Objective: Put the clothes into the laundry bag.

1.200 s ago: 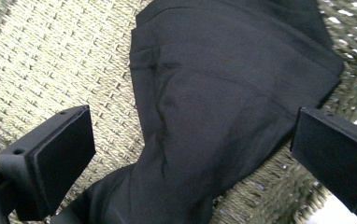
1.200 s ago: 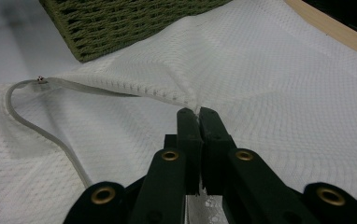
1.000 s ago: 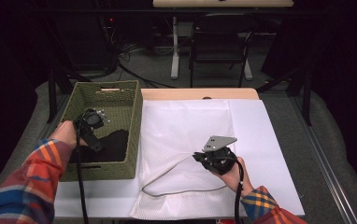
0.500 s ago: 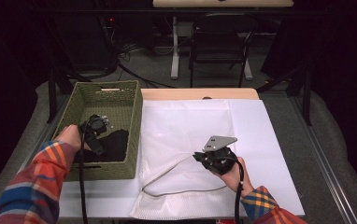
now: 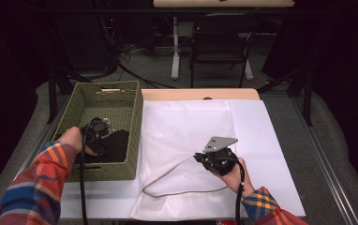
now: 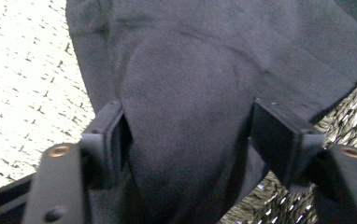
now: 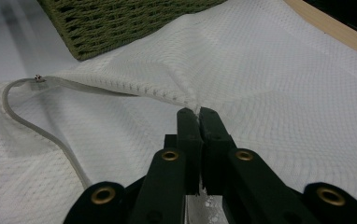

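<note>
High view shows your left claw (image 5: 103, 132) down inside the green woven basket (image 5: 135, 136), which sits at about nine o'clock from the middle of the surface (image 5: 280, 140). A black cloth (image 5: 116, 145) lies in the basket's near half, and the claw sits right over its left part. In the left gripper view, a rounded fold of that black cloth (image 6: 186, 121) bulges up between the two jaws. The jaws have just been closing around it. The left pad presses the fold's edge and the right pad meets its other side, so you have the cloth pinched, though the jaws stand fairly wide on the bulk. Pale basket weave shows at ten o'clock in that view and darker weave at four o'clock.

Your right claw (image 5: 205, 158) rests at about five o'clock from the surface's middle, on the white mesh bag (image 5: 186, 126) spread flat just beside the basket. In the right gripper view its jaws are closed tight on the bag's hem (image 7: 167, 95), lifting that edge into a small peak. A drawstring cord (image 7: 41, 130) loops away from the hem toward eight o'clock. The basket's corner (image 7: 120, 23) stands at eleven o'clock, just beyond the raised hem.
</note>
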`<action>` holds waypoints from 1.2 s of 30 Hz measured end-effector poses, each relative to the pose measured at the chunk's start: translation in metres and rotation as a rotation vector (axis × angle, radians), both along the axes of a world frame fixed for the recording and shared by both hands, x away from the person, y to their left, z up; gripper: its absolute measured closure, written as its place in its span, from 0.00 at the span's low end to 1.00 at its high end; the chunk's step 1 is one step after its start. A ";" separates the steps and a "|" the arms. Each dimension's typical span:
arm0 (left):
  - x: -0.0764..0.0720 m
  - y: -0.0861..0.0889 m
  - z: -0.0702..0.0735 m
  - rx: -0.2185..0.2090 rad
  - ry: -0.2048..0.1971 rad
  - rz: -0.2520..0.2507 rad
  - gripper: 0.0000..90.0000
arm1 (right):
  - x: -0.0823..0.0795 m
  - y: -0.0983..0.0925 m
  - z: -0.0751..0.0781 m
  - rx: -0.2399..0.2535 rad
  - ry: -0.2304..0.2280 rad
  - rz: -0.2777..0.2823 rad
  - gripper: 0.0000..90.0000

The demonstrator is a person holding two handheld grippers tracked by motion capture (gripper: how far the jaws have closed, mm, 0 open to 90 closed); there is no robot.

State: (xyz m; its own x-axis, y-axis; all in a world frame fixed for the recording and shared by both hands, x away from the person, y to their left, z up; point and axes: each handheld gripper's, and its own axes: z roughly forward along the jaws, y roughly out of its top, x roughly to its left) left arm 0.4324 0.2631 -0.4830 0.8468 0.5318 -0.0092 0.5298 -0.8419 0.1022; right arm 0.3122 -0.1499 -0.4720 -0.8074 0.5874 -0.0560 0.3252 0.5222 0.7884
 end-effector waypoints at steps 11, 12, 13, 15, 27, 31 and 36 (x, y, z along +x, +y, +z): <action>-0.004 0.002 0.003 0.000 -0.019 -0.023 0.67 | 0.000 0.000 0.000 -0.002 -0.001 -0.001 0.98; -0.004 0.003 0.003 -0.004 -0.020 -0.023 0.67 | 0.000 0.000 0.000 -0.002 0.000 -0.001 0.98; -0.005 0.003 0.004 -0.009 -0.027 -0.021 0.68 | 0.000 0.000 0.000 -0.003 0.000 0.000 0.98; -0.004 0.005 0.005 -0.012 -0.036 -0.016 0.69 | 0.000 0.000 0.000 -0.002 -0.001 0.000 0.98; 0.001 0.013 0.015 -0.028 -0.104 0.077 0.70 | 0.000 0.001 0.000 -0.005 -0.003 -0.001 0.98; 0.005 0.012 0.015 -0.036 -0.135 0.128 0.70 | 0.000 0.001 0.000 -0.005 -0.003 -0.001 0.98; 0.004 0.013 0.012 -0.043 -0.127 0.120 0.66 | 0.000 0.000 0.000 -0.005 -0.002 -0.001 0.98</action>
State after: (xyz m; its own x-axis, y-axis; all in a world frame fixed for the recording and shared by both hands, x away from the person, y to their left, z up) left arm 0.4367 0.2758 -0.4705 0.7730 0.6306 0.0689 0.6067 -0.7667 0.2099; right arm 0.3124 -0.1494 -0.4721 -0.8065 0.5882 -0.0606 0.3241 0.5255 0.7866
